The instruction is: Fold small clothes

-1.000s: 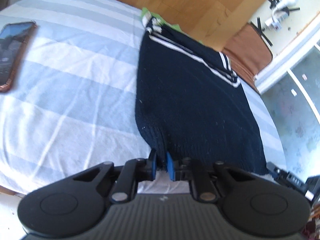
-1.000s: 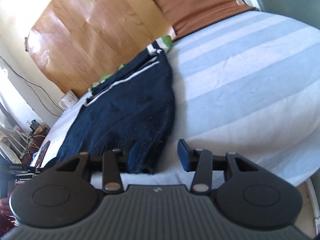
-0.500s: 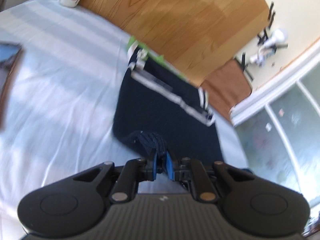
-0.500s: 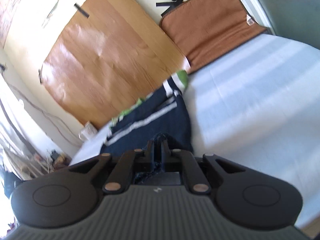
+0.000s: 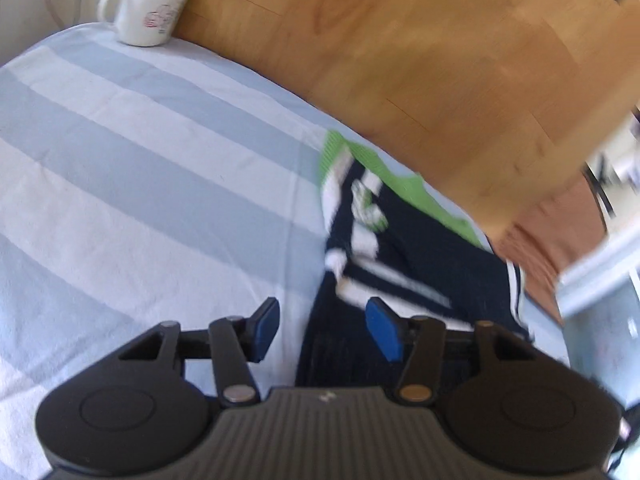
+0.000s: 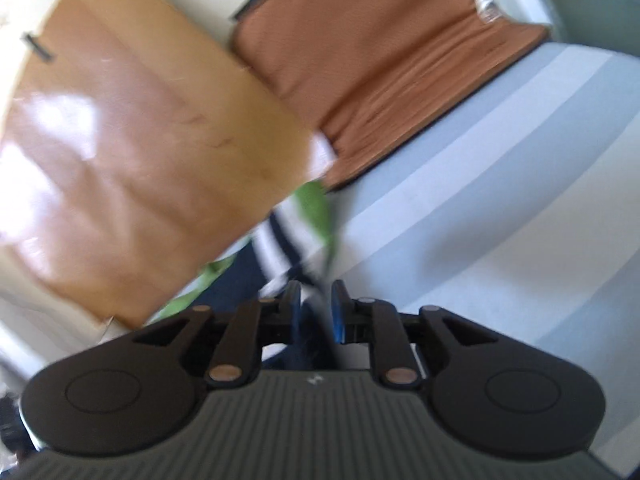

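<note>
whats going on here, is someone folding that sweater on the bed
Yes. A person works with two tools over a blue-and-white striped bedsheet, folding a navy knitted sweater with white stripes and green trim. The left hand-held gripper is open, with nothing between its blue pads. The right hand-held gripper has its pads close together with dark sweater fabric between them, though blur hides how firm the grip is. A white enamel mug stands at the bed's far edge.

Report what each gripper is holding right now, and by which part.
The left gripper is open and holds nothing. The right gripper looks nearly shut on the navy sweater's edge, though blur hides the exact part.
</note>
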The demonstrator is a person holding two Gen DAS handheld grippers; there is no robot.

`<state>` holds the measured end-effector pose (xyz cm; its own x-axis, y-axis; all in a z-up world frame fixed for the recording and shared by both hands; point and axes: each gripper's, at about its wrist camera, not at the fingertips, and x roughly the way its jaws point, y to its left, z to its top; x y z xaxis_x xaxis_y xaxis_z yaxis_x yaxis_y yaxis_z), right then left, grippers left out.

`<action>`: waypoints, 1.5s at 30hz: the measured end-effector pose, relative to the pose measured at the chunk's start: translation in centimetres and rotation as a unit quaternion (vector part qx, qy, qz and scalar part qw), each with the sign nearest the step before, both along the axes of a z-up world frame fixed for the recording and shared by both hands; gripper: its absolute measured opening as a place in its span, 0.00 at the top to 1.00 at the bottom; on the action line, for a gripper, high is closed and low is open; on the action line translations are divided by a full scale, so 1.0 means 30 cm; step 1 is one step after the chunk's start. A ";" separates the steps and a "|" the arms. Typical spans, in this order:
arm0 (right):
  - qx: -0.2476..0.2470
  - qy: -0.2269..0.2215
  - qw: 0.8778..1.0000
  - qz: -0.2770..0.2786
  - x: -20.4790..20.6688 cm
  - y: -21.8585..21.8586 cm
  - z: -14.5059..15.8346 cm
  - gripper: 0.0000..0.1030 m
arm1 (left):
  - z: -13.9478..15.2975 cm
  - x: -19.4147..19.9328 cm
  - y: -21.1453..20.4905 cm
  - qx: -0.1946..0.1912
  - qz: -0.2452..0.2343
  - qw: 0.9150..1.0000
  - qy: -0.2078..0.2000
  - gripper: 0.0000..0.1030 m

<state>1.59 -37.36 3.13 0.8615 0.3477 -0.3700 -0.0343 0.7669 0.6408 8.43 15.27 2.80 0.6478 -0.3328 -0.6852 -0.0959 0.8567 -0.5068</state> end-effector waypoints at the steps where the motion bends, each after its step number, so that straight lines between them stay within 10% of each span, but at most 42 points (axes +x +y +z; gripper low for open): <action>1: -0.025 -0.005 1.000 0.007 -0.023 0.016 0.003 0.67 | -0.010 -0.024 -0.002 0.017 -0.003 1.000 -0.004 0.43; 5: -0.084 -0.005 0.996 0.018 -0.039 0.071 0.007 0.52 | -0.035 -0.052 -0.042 0.031 -0.024 0.999 -0.010 0.43; 7: -0.104 -0.008 0.994 0.023 -0.025 0.103 0.010 0.55 | -0.038 -0.045 -0.078 0.044 -0.036 0.998 -0.016 0.60; 9: -0.145 -0.007 0.989 0.022 -0.018 0.139 0.014 0.90 | -0.045 -0.027 -0.121 0.062 -0.055 0.996 -0.020 0.83; 10: -0.171 -0.008 0.985 0.010 0.003 0.171 0.021 0.89 | -0.051 -0.018 -0.135 0.076 -0.057 0.995 -0.020 0.90; 19: -0.216 -0.116 0.968 -0.051 -0.078 0.213 0.070 0.90 | 0.041 -0.085 -0.129 0.072 -0.020 0.991 -0.113 0.91; 23: -0.221 -0.071 0.971 -0.063 0.015 0.221 0.025 0.90 | 0.006 0.015 -0.144 0.084 -0.005 0.991 -0.106 0.91; 26: -0.173 -0.005 0.984 -0.052 0.075 0.163 -0.015 0.89 | -0.082 0.103 -0.155 0.098 -0.004 0.993 -0.064 0.91; 33: -0.114 -0.003 0.992 -0.051 0.050 0.102 -0.021 0.56 | -0.073 0.052 -0.212 0.170 -0.010 0.981 -0.092 0.85; 37: -0.038 0.006 0.998 -0.047 -0.082 0.042 -0.070 0.55 | -0.033 -0.062 -0.154 0.152 0.012 0.985 -0.080 0.57; 45: 0.113 0.027 0.993 -0.017 -0.342 -0.042 -0.133 0.53 | -0.058 -0.305 0.007 -0.038 0.000 0.999 -0.026 0.42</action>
<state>-8.67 -38.62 -0.86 0.8548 0.3988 -0.3322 0.0286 0.6029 0.7973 -0.73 15.48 1.07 0.6817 -0.3835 -0.6231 -0.0675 0.8150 -0.5755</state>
